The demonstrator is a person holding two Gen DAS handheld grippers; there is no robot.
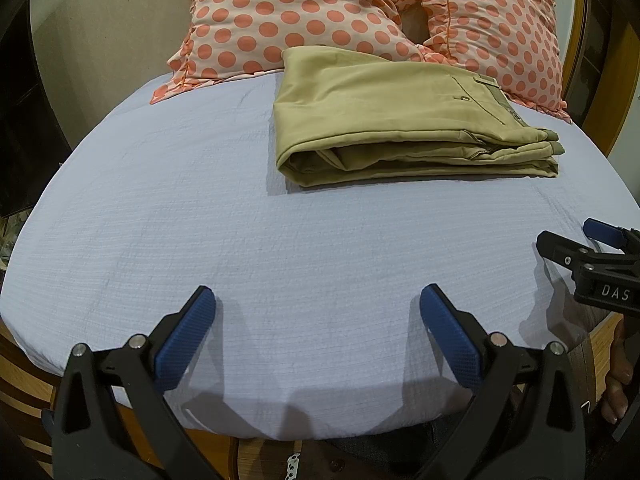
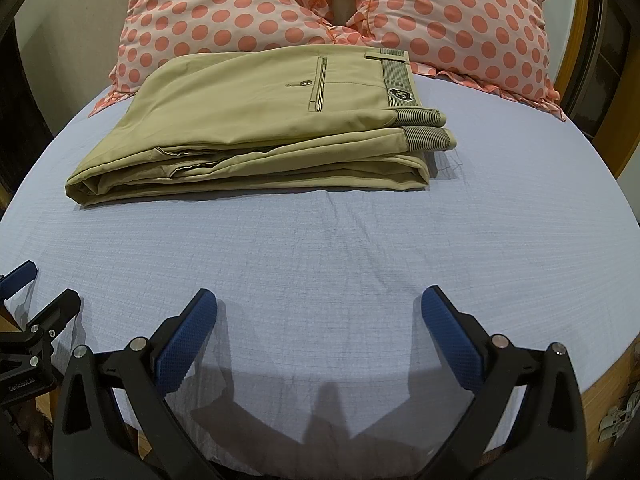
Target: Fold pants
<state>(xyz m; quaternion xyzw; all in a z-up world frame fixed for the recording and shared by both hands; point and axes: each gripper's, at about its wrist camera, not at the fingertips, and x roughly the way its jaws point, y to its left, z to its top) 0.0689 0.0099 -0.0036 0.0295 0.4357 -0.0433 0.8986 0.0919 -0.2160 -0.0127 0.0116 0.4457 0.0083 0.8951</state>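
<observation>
Khaki pants (image 1: 384, 120) lie folded in a flat stack on the light blue bed sheet (image 1: 240, 248), near the pillows. In the right wrist view the pants (image 2: 260, 120) show a back pocket and striped waistband at the right end. My left gripper (image 1: 318, 308) is open and empty, low over the sheet near the bed's front edge, well short of the pants. My right gripper (image 2: 320, 308) is open and empty too, beside the left one. The right gripper also shows at the right edge of the left wrist view (image 1: 576, 242).
Two pink pillows with orange dots (image 1: 304, 12) (image 2: 460, 20) lean at the head of the bed behind the pants. A wooden bed frame (image 1: 620, 92) borders the mattress. A beige wall (image 1: 108, 32) stands at the far left.
</observation>
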